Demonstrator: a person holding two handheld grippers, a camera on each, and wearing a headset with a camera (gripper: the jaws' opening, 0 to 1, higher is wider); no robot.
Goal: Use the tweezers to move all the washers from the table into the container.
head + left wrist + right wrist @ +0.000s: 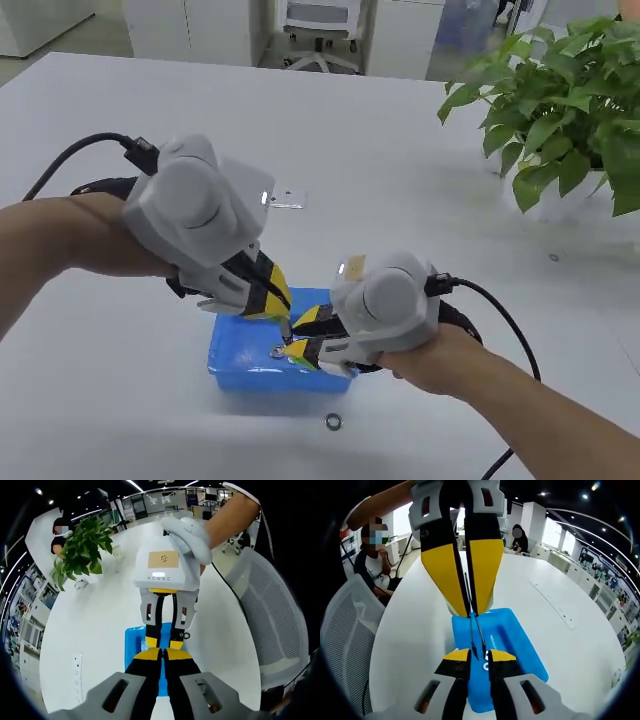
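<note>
A blue container [235, 350] sits on the white table in front of me. My left gripper [275, 305] points down at it from the left, shut on thin dark tweezers [474, 635]. In the left gripper view its jaws [163, 654] stand pressed together. My right gripper [300, 345] faces it from the right, over the container [520, 650]. Its jaws stand a narrow gap apart [480, 656], with the tweezer tips between them. A washer [277, 351] shows at those tips, above the container. Another washer [333, 421] lies on the table just in front of the container.
A potted plant [570, 110] stands at the far right of the table. A clear ruler [555, 605] lies beyond the container. A small ring-like item [553, 257] lies near the plant. An office chair [270, 625] is beside the table, and people sit in the background.
</note>
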